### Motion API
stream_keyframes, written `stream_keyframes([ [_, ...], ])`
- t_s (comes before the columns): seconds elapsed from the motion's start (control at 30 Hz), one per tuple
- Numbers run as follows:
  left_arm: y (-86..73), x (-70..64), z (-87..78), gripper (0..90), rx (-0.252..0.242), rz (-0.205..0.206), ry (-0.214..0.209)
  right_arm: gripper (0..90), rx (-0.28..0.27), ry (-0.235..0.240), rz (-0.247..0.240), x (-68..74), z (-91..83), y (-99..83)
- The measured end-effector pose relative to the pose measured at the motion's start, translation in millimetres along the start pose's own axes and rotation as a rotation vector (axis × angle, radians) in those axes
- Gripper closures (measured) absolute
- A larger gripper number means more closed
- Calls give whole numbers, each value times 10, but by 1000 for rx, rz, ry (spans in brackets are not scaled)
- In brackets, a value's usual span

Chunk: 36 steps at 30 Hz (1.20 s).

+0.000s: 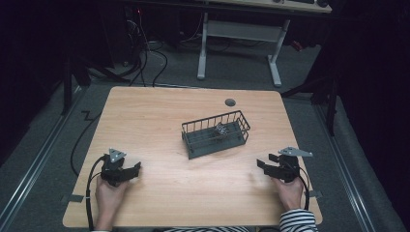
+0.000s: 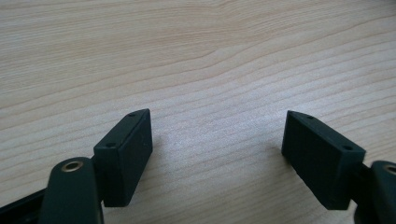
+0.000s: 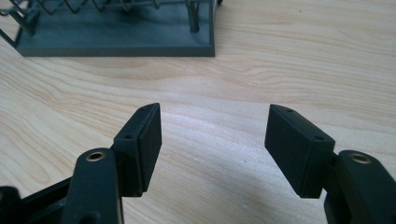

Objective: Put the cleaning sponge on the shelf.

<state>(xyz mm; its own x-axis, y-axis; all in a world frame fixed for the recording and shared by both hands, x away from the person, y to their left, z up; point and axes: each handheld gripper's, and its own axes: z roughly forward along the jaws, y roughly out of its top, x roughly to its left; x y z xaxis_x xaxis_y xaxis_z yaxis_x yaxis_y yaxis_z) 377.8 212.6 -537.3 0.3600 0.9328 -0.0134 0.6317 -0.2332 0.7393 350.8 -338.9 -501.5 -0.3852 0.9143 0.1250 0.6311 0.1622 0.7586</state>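
Table (image 1: 159,116) carried 1 wire basket (image 1: 216,134) near centre, long axis running diagonally, right end a bit farther from the person. The small crumpled item (image 1: 220,130) lay inside it, toward the middle-right; what it was couldn't be told.

Both tongs sat at the near edge, well apart from the basket. Left tongs (image 1: 131,170) were at the near-left, jaws spread wide over bare wood (image 2: 215,140), holding nothing. Right tongs (image 1: 263,163) were at the near-right, jaws also wide and empty (image 3: 212,135), pointing toward the basket, whose base showed ahead and to their left (image 3: 116,39).

Judgement: the right tongs looked slightly nearer and already faced the basket, so the reach went forward and left, over the rim.
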Motion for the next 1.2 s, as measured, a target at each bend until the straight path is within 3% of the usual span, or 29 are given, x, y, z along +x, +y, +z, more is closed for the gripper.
stream_keyframes([
  [0.3,0,0,0,248,0,0,0,368,9,-14,-15,12,55,-69],
  [0.4,0,0,0,248,0,1,0,368,18,-16,-42,45,95,-88],
  [0.97,0,0,0,248,0,1,0,365,23,3,-43,139,198,-153],
  [1.2,0,-1,0,247,0,2,2,362,45,-19,-60,180,245,-201],
])
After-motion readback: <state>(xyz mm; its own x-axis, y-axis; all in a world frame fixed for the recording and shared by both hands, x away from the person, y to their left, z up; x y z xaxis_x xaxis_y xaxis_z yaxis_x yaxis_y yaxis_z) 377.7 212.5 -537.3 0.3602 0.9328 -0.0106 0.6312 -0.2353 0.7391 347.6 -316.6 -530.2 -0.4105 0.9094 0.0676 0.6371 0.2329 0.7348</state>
